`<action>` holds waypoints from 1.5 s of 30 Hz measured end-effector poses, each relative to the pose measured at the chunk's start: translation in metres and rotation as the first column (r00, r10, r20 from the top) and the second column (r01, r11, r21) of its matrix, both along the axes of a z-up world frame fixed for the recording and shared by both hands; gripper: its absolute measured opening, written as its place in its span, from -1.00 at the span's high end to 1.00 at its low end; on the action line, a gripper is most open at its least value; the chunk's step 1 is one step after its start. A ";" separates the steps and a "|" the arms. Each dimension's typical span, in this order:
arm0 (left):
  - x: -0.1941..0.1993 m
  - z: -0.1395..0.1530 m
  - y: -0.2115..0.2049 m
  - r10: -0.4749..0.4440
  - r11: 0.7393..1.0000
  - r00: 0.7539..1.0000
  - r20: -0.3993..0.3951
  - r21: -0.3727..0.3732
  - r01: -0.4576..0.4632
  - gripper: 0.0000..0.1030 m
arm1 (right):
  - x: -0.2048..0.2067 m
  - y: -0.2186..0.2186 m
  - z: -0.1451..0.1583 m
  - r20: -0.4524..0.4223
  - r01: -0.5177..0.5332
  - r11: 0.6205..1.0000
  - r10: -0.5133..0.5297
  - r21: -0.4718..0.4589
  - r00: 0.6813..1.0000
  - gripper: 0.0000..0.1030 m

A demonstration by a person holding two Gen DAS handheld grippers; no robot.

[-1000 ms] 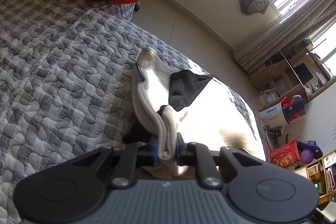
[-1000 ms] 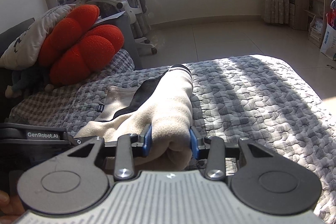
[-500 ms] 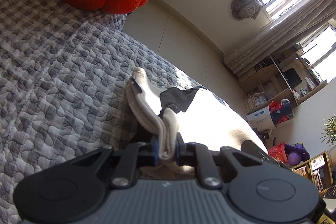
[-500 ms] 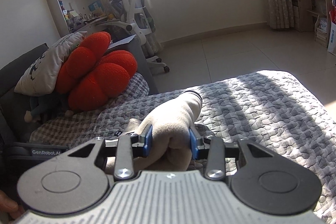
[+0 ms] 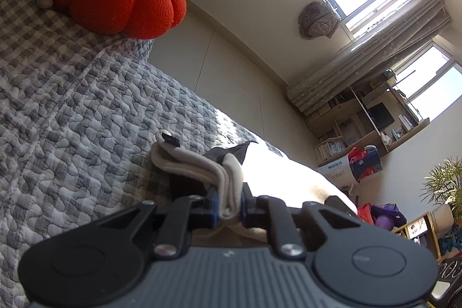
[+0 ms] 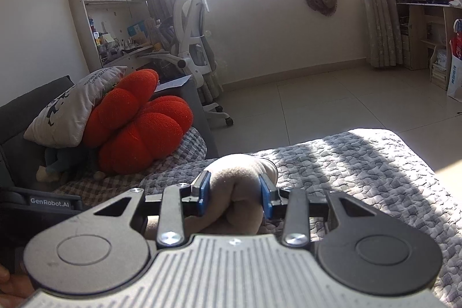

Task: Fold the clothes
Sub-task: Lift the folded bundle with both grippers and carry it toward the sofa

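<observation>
A cream fleece garment (image 5: 277, 172) with a black panel is bunched and lifted off the grey quilted bed cover (image 5: 86, 111). My left gripper (image 5: 228, 205) is shut on a thin stack of its folded layers, whose far end with a small black tag still droops toward the quilt. In the right wrist view my right gripper (image 6: 235, 194) is shut on a thick roll of the same cream garment (image 6: 239, 178), which fills the gap between the blue pads. The other gripper's body (image 6: 49, 202) shows at the left edge of that view.
A red pumpkin-shaped cushion (image 6: 135, 123) and a grey printed pillow (image 6: 72, 106) lie at the head of the bed. Beyond the bed edge are tiled floor, a white office chair (image 6: 193, 31), bookshelves and a curtain. Sunlight falls across the quilt's right side (image 6: 361, 163).
Both grippers have risen with the garment. Most of the cloth that lay stretched on the quilt has lifted off it, and the views now take in more of the room.
</observation>
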State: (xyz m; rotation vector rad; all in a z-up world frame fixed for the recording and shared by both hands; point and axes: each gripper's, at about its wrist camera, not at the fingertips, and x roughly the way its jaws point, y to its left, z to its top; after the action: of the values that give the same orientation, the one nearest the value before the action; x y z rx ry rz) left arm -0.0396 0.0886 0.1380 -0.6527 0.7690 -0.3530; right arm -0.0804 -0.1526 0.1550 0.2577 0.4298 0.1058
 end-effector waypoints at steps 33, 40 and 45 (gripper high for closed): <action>0.011 0.062 0.168 0.186 0.982 0.981 0.059 0.032 -0.188 0.74 | 0.046 0.142 0.043 0.076 -0.223 0.975 0.222 0.002 0.972 0.27; -0.017 0.140 0.297 0.313 0.934 0.912 0.265 0.089 -0.346 0.73 | 0.049 0.262 0.091 0.247 -0.352 0.933 0.324 0.078 0.913 0.28; -0.048 0.090 0.360 0.332 0.878 0.902 0.275 0.259 -0.402 0.72 | 0.011 0.349 0.022 0.134 -0.411 0.897 0.393 0.160 0.910 0.28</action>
State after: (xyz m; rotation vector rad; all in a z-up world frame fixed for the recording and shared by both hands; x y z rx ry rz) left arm -0.0880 0.4489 0.2277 -0.4383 0.4548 0.0506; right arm -0.0693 0.1960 0.1770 0.3428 0.3700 0.5671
